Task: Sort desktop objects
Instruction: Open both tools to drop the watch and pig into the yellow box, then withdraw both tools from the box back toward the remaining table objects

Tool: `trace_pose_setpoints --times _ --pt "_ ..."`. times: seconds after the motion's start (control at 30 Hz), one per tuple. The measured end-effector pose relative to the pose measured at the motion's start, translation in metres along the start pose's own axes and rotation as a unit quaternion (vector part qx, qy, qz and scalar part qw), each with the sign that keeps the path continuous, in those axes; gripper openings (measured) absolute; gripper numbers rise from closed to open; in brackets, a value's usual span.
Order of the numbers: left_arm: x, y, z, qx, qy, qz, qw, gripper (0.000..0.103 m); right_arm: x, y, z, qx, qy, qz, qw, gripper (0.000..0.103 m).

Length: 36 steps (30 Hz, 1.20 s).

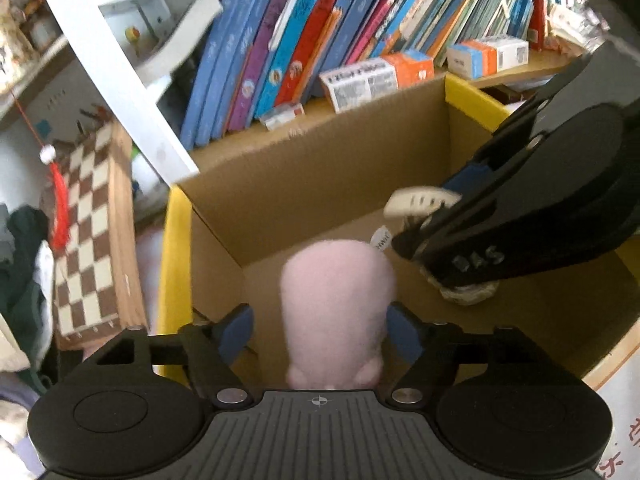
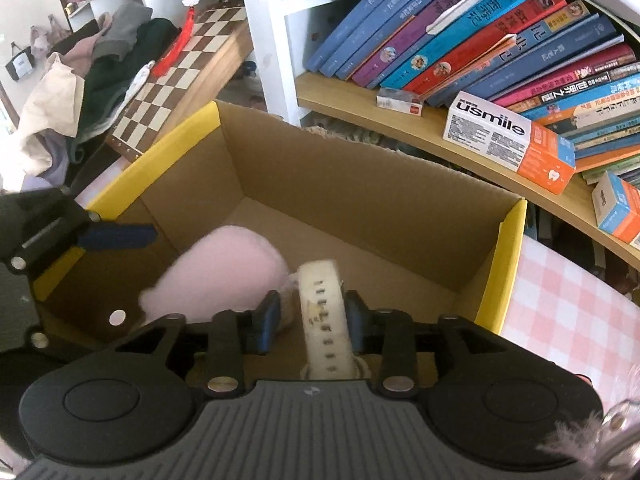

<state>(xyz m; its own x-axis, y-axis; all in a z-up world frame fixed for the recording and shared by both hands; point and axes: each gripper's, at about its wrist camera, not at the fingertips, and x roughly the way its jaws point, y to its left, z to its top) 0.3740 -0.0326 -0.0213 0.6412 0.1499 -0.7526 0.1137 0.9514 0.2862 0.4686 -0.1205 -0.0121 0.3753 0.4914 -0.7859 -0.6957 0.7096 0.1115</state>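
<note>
A pink plush toy point(image 1: 338, 304) sits between the blue pads of my left gripper point(image 1: 320, 330), over the open cardboard box point(image 1: 320, 184) with yellow flaps. The pads stand slightly apart from the plush, so the gripper looks open. My right gripper point(image 2: 312, 320) is shut on a white watch strap point(image 2: 324, 316) and holds it over the same box point(image 2: 360, 188). The right gripper also shows in the left wrist view point(image 1: 424, 220) with the strap point(image 1: 420, 200). The pink plush point(image 2: 224, 268) shows in the right wrist view, inside the box.
A bookshelf with leaning books point(image 2: 480, 40) and toothpaste boxes point(image 2: 508, 140) stands behind the box. A chessboard point(image 1: 84, 240) and a pile of clothes point(image 2: 80, 92) lie to the left. A pink checked cloth point(image 2: 568, 300) covers the table on the right.
</note>
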Motion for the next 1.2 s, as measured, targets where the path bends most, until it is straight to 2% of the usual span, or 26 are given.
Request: trace_pose_setpoints --times 0.07,0.17,0.37,0.63,0.87,1.2 --pt "-0.007 0.0 0.001 0.004 -0.012 0.005 0.9999 0.083 -0.003 0.001 0.001 -0.001 -0.006 0.001 1.0 0.048" --pt "-0.019 0.001 0.001 0.007 -0.028 0.015 0.9995 0.084 -0.014 0.002 0.004 0.0 -0.021 0.004 1.0 0.054" --pt "-0.047 0.008 -0.003 -0.004 -0.057 0.03 0.9979 0.084 -0.043 0.007 0.008 0.002 -0.052 -0.001 0.999 0.061" --pt "-0.093 0.02 -0.021 -0.029 -0.102 0.033 0.9938 0.085 -0.093 0.023 -0.002 0.024 -0.097 -0.013 0.995 0.063" --pt "-0.137 0.034 -0.043 -0.05 -0.141 0.024 0.9885 0.086 -0.142 0.047 -0.024 0.046 -0.143 -0.034 0.988 0.067" --pt "-0.183 0.046 -0.085 -0.05 -0.169 0.012 0.9844 0.095 -0.192 0.084 -0.08 0.066 -0.181 -0.097 0.976 0.077"
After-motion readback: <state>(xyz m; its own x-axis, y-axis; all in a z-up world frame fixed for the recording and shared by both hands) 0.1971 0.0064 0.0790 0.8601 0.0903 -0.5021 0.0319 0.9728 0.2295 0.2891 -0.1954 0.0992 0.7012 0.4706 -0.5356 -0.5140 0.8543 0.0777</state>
